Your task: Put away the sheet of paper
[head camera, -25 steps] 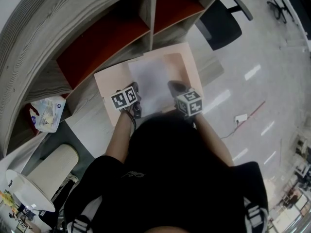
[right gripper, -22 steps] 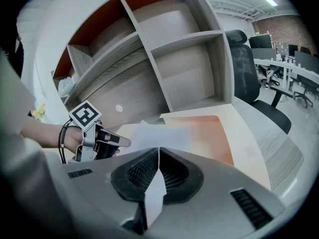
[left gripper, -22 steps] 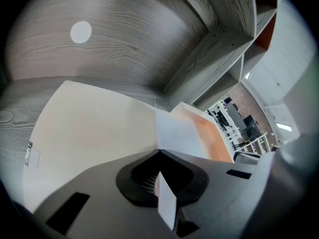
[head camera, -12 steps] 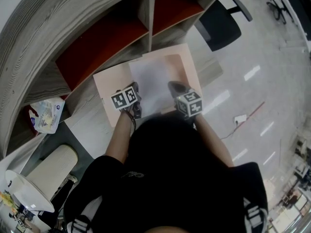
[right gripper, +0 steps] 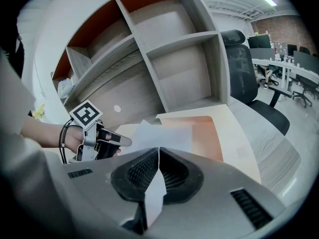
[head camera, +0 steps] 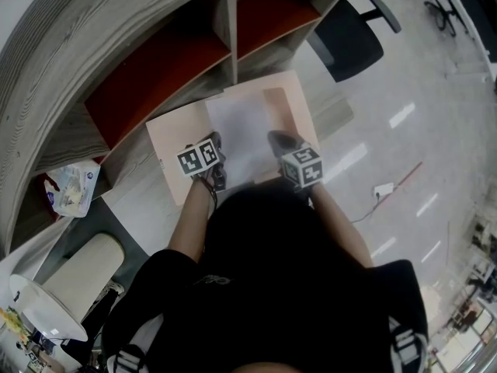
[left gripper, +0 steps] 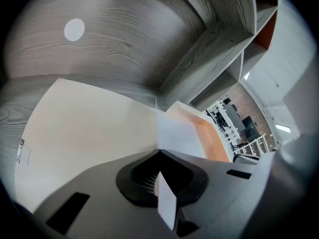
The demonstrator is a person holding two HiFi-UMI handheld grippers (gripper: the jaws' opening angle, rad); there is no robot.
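Left gripper [head camera: 217, 141] and right gripper [head camera: 279, 140] are both clamped on the near edge of the paper [head camera: 242, 127], same grip as a second ago, barely any shift. The paper stretches ahead of the jaws over the open folder [head camera: 172, 134], with the shelf [head camera: 155, 68] beyond. Likely not stowed yet.

Matt paper sheet [head camera: 242, 127], wood-grain shelf [head camera: 62, 76]
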